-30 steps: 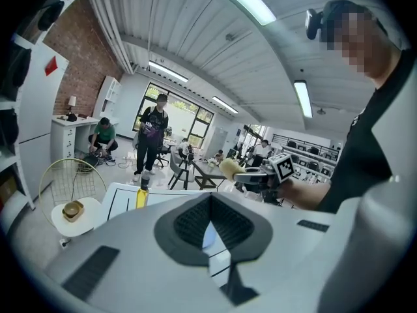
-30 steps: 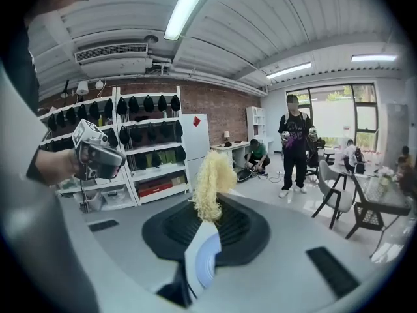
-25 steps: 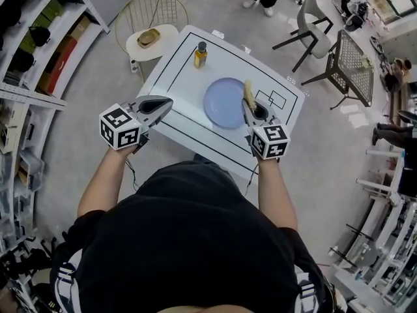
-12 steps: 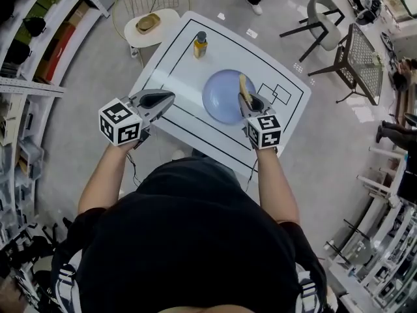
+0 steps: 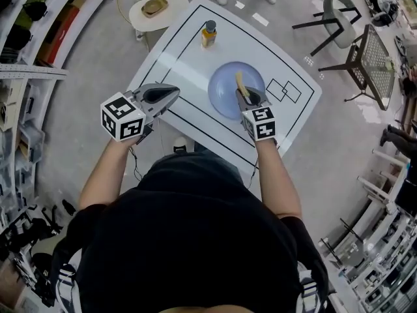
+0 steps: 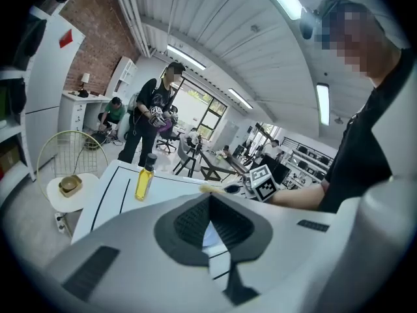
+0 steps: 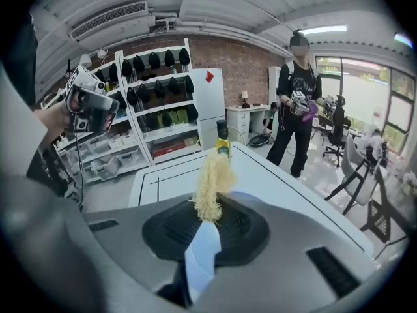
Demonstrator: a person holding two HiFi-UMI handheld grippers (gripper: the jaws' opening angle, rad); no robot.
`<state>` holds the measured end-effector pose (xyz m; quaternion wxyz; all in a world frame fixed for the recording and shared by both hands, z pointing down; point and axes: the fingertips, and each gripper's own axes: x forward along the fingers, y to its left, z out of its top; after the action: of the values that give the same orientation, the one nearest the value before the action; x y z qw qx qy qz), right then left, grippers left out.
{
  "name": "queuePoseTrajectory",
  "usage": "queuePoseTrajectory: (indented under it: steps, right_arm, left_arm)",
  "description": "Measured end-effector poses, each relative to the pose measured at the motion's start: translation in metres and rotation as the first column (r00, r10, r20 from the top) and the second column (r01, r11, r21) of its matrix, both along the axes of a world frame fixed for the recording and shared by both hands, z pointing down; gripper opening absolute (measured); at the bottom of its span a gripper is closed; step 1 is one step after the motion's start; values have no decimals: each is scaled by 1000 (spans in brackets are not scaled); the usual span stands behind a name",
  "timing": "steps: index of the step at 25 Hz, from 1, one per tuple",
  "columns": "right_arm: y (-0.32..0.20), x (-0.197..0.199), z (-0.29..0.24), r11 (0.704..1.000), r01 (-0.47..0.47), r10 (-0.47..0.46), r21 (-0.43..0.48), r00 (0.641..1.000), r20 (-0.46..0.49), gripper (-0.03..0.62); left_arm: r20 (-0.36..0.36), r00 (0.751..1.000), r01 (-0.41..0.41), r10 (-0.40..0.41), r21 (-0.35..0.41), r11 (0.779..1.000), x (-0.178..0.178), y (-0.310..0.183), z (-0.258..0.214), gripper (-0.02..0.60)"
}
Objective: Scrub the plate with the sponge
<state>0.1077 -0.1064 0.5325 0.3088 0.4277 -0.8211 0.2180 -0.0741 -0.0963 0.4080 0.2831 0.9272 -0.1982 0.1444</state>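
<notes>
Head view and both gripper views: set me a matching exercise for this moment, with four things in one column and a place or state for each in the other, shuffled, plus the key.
Things:
1. sponge
2. plate
3. bottle
4. left gripper

Places or states:
A. upright near the far edge of the table
B. clamped between the jaws of the right gripper
C. light blue, lying flat on the table
D. jaws together, nothing held

Pairs: 1-B, 2-C, 3-A, 4-D
</notes>
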Motion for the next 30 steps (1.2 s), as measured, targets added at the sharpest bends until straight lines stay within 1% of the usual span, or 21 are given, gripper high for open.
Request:
queuePoseTrajectory:
  steps: [6,11,20,24,30]
  right_arm:
    - [1,-14,34,996,73,-74,-42,997,-33,44]
    - [8,-28,61,987,136,-141,-85,989,-49,44]
    - [20,-38,101,965,215,-229,-148,970,-86,44]
    - [22,-38,115,960,225,-245,-165,963,-109,44]
    - [27,-44,131,942,275,-304,-195,942,-143,44]
  left_arm:
    - [13,1000,14,-14,-32,999,-2,2,17,6]
    - [17,999,28,-27,-59,998,-3,5,29,5]
    - [19,999,46,-44,-98,994,-3,10,47,5]
    - [23,999,52,-50,-121,991,-4,15,56,5]
    - [22,998,66,-63,-143,988,-5,17,66,5]
